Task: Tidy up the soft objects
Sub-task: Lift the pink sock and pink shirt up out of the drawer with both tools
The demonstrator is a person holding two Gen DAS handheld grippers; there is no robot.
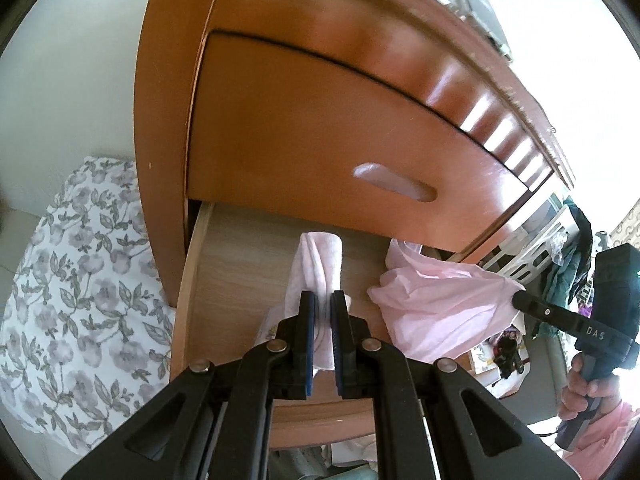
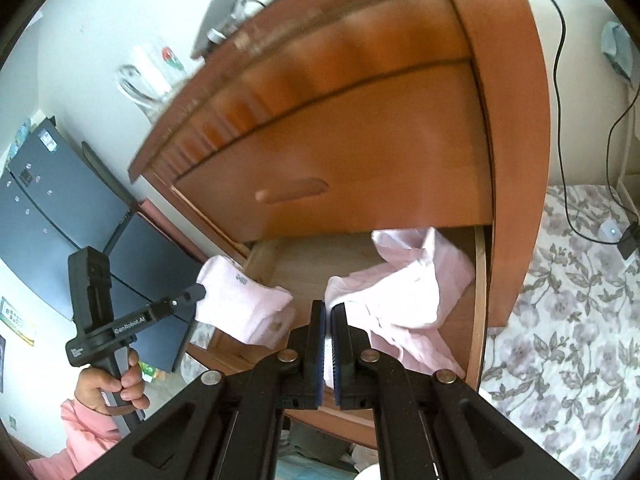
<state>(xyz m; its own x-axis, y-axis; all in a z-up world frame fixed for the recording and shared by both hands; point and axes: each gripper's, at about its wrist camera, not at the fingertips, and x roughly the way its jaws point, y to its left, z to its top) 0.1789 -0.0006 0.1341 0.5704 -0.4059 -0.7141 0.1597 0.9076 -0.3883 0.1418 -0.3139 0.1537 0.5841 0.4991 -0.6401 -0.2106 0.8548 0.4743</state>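
A pale pink garment is spread between both grippers over an open wooden drawer (image 1: pixel 200 280). My left gripper (image 1: pixel 323 300) is shut on a folded end of the pink garment (image 1: pixel 316 264), held above the drawer's left part. My right gripper (image 2: pixel 328 310) is shut on the other, crumpled part of the garment (image 2: pixel 400 292), which droops into the drawer (image 2: pixel 480 300). In the left wrist view the right gripper (image 1: pixel 520 298) meets the cloth (image 1: pixel 432 300) at the right. In the right wrist view the left gripper (image 2: pixel 198 292) holds the folded end (image 2: pixel 240 300) at the left.
The drawer belongs to a wooden nightstand with a closed upper drawer (image 1: pixel 340 128) directly above. A bed with floral sheets (image 1: pixel 72 300) lies beside it, also in the right wrist view (image 2: pixel 560 340). A dark cabinet (image 2: pixel 60 200) and cables (image 2: pixel 560 80) stand around.
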